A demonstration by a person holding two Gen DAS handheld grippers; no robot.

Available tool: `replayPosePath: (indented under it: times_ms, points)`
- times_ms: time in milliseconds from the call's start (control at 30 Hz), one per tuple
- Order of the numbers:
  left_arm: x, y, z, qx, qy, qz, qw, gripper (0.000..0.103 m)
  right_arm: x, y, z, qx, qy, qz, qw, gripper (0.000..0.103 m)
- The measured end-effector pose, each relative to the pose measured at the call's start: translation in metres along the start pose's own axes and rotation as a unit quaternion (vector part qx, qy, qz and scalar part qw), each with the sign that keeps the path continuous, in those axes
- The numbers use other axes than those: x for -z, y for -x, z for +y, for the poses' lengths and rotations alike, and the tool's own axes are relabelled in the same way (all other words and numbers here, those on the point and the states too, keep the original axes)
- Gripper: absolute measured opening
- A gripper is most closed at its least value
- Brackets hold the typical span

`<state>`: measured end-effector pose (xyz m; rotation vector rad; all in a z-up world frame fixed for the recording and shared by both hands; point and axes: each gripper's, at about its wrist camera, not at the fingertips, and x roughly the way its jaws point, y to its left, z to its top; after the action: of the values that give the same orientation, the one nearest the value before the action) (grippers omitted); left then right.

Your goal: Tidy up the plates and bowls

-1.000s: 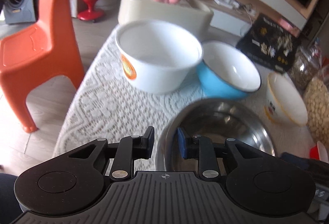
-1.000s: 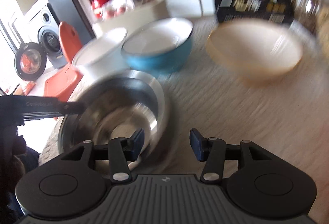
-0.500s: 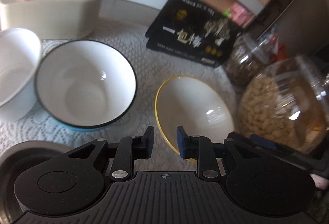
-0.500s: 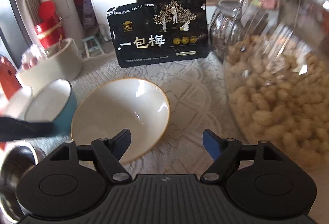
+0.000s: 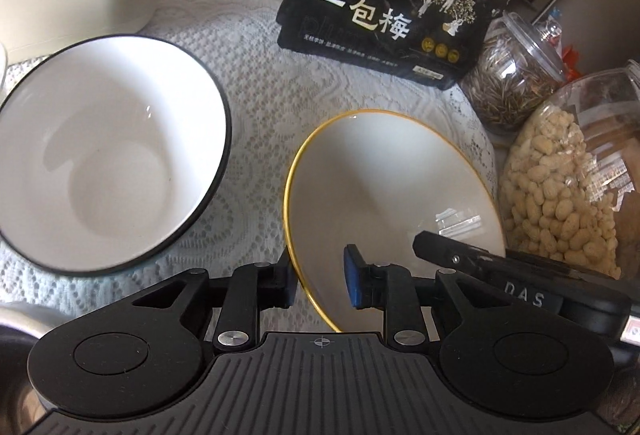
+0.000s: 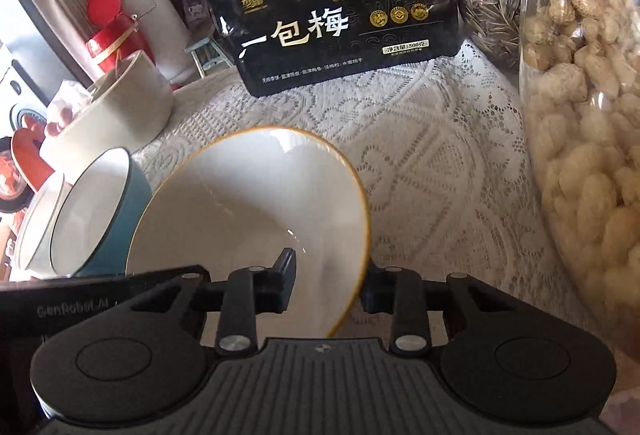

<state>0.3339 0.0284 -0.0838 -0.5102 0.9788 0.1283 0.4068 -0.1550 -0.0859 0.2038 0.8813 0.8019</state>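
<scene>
Fingers of right gripper (image 6: 328, 285) clamp yellow-rimmed bowl (image 6: 248, 211) rim, lower centre; jaws just closed. Left gripper (image 5: 318, 283) fingers straddle opposite rim, not pressing. Step: grasping bowl. Next likely: lift, nest into blue bowl (image 6: 100, 211).

In the left wrist view, the wide bowl (image 5: 112, 155) sits left of the rimmed bowl (image 5: 384, 187); the snack bag (image 5: 384, 19) stands behind, jars (image 5: 568, 171) at right

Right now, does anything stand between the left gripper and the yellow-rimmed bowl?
Nothing visible does. The left gripper has the near rim of the yellow-rimmed bowl between its fingers, with no other object in the gap. The black-rimmed bowl stands apart, to the side.
</scene>
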Motion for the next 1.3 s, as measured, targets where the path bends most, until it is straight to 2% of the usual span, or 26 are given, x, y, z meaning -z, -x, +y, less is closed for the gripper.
replayPosePath:
  times_ms: [200,333,467,667,933,1167,1300]
  points:
    - [0.021,0.018,0.003,0.001,0.010,0.029,0.9995,0.028,0.023,0.026,0.013,0.002,0.033,0.004,0.999,0.032]
    - [0.046,0.039,0.000,0.010,-0.016,0.037,0.9991,0.028,0.049,0.042,0.016,0.013,0.046,0.021,0.999,0.034]
    - [0.072,0.053,0.006,0.016,-0.029,0.052,0.9981,0.030,0.076,0.056,0.021,0.001,0.047,0.041,0.998,0.034]
    - [0.094,0.071,0.016,0.018,-0.019,0.046,0.9986,0.030,0.101,0.064,0.030,-0.016,0.050,0.058,0.997,0.035]
    - [0.103,0.078,0.016,0.019,-0.021,0.054,0.9981,0.030,0.104,0.066,0.031,-0.016,0.057,0.062,0.996,0.035]
    - [0.106,0.094,0.019,0.015,-0.015,0.036,0.9991,0.030,0.095,0.065,0.031,-0.013,0.049,0.050,0.997,0.035]
    - [0.105,0.093,0.020,0.019,-0.011,0.039,0.9990,0.029,0.087,0.065,0.030,-0.014,0.039,0.047,0.998,0.035]
